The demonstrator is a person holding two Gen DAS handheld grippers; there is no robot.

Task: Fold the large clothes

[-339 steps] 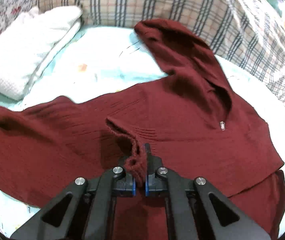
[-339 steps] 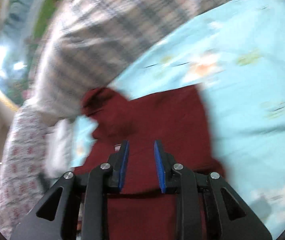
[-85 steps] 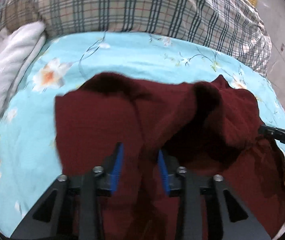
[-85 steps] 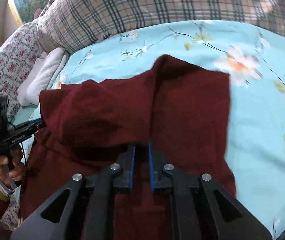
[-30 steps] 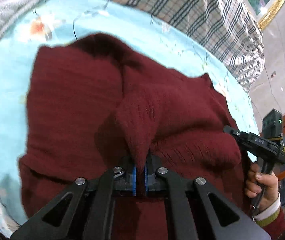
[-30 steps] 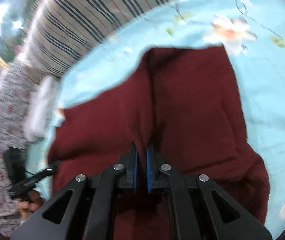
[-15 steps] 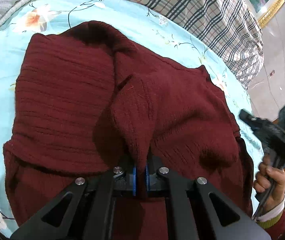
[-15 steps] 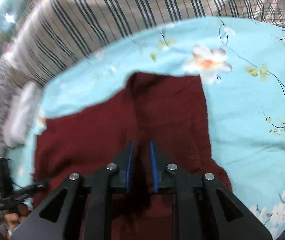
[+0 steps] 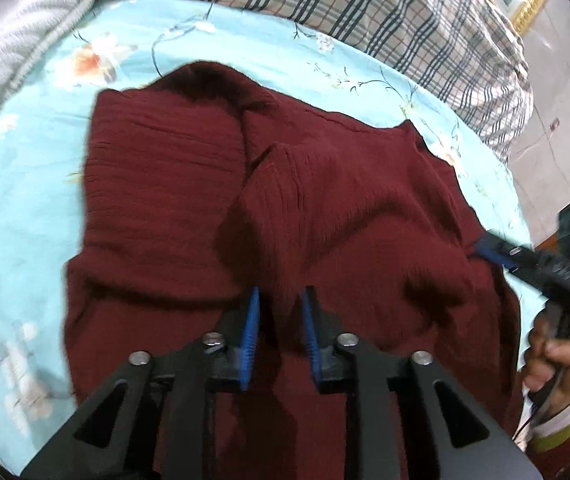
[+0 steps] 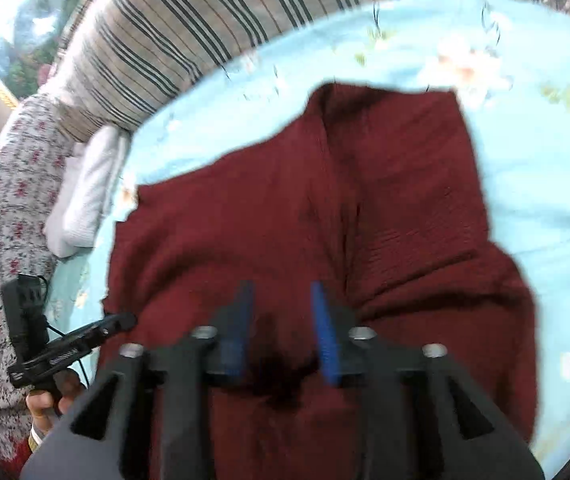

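Both sets of jaws parted since half a second ago, when the left one pinched a raised peak of knit; that peak now slack, fabric released onto the stack.

Bed sheet [image 9: 25,184], pale blue with floral print, bearing everything; plaid bedding [image 9: 385,4] bunched along the far edge, a white waffle-knit pillow [image 9: 17,52] at the far left corner.

Maroon knit sweater [image 9: 165,184] lying mid-sheet, folded into a rough rectangle, upper layer doubled over the lower, sleeves tucked inward; near hem uneven, a loose ribbed flap [image 9: 305,184] humped at the centre and a bulge toward the right edge.

Left gripper [image 9: 281,320] open, blue pads either side of the slack flap, holding nothing. Right gripper [image 10: 281,320] likewise open, poised just above the sweater [image 10: 285,200] near its front edge, holding nothing; picture blurred, contact with the cloth not determinable. In the left view, right gripper [image 9: 489,250] seen at the sweater's right edge.

Step in hand, by judgement: release after a fold, with the garment laid down but not yet squared. Next move likely calling for flattening the central hump, then fresh grips on the two near corners for a final fold, both sides lifted evenly to avoid skewing the layers.
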